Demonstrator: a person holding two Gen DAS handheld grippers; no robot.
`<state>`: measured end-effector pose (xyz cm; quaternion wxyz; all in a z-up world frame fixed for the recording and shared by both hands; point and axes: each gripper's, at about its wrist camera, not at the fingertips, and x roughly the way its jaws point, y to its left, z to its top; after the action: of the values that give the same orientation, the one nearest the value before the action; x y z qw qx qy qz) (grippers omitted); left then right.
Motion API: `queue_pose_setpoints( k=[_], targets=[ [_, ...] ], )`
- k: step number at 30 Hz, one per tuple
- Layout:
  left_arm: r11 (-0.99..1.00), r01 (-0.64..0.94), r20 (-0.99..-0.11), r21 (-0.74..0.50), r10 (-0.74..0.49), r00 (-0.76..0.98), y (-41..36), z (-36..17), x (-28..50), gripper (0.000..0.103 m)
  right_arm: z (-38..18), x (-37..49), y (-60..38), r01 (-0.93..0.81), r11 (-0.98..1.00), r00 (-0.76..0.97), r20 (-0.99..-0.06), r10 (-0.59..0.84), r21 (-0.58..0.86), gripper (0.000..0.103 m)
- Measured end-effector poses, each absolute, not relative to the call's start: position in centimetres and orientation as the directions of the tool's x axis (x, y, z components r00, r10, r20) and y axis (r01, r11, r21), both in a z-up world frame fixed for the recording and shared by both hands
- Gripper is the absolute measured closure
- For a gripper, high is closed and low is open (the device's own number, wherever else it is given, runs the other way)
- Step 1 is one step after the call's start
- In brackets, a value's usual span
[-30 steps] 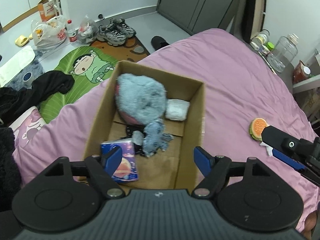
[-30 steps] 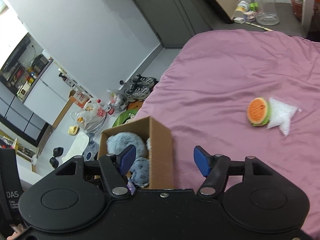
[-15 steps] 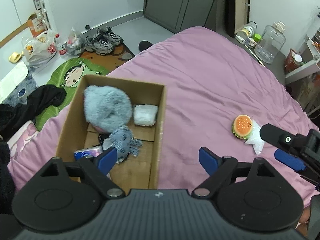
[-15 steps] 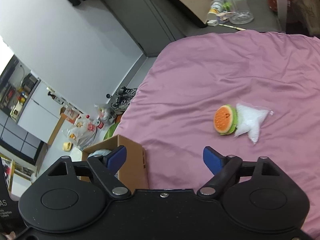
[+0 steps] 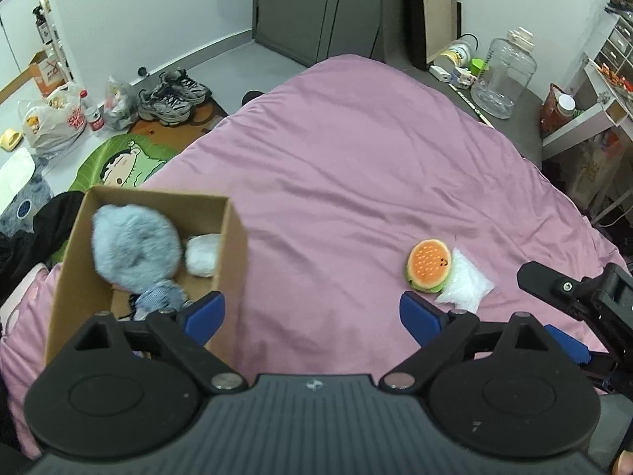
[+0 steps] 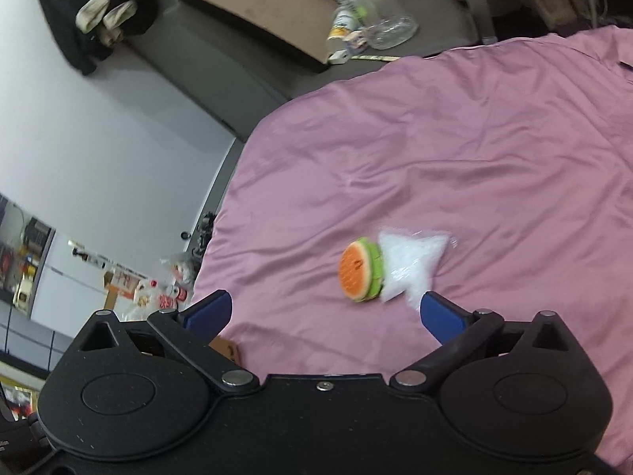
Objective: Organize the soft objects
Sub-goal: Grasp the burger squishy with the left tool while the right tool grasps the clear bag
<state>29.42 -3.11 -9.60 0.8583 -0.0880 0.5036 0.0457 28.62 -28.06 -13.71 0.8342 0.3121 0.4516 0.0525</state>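
Observation:
A cardboard box sits on the pink bed at the left, holding a fluffy grey-blue plush, a white soft pack and a small grey plush. A burger plush lies beside a clear white bag on the bed; both show in the right wrist view, the burger and the bag. My left gripper is open and empty, above the bed right of the box. My right gripper is open and empty, just short of the burger plush.
The floor beyond the bed holds sneakers, plastic bags and a green cartoon mat. A clear jar and bottles stand on a dark surface at the bed's far side. A white shelf is at the right.
Both grippers have swung right, away from the box and toward the burger plush and bag. The box has slid to the left of the left wrist view and almost left the right wrist view.

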Motion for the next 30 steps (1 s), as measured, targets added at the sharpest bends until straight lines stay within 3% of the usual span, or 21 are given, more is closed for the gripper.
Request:
queue_pose_setpoints(
  k=[9,21,23,30],
  targets=[
    [0.976,-0.176,-0.871,-0.127,-0.025,0.491,-6.0,-11.0,31.8,0.009,-16.3,29.9,-30.9,0.271,0.745,0.587,-0.719,0.373,0.609,0.006],
    [0.961,-0.213,-0.873,-0.177,-0.054,0.485,-8.9,-14.7,35.5,0.012,-20.7,31.6,-32.9,0.361,0.686,0.528,-0.745,0.408,0.631,0.029],
    [0.958,-0.215,-0.876,-0.19,-0.066,0.478,-9.3,-15.4,36.1,0.015,-21.6,31.9,-33.1,0.377,0.68,0.513,-0.753,0.412,0.629,0.037],
    [0.945,-0.231,-0.887,-0.232,-0.108,0.449,-10.5,-17.8,37.8,0.022,-24.1,33.1,-33.2,0.422,0.645,0.467,-0.763,0.447,0.637,0.047]
  ],
)
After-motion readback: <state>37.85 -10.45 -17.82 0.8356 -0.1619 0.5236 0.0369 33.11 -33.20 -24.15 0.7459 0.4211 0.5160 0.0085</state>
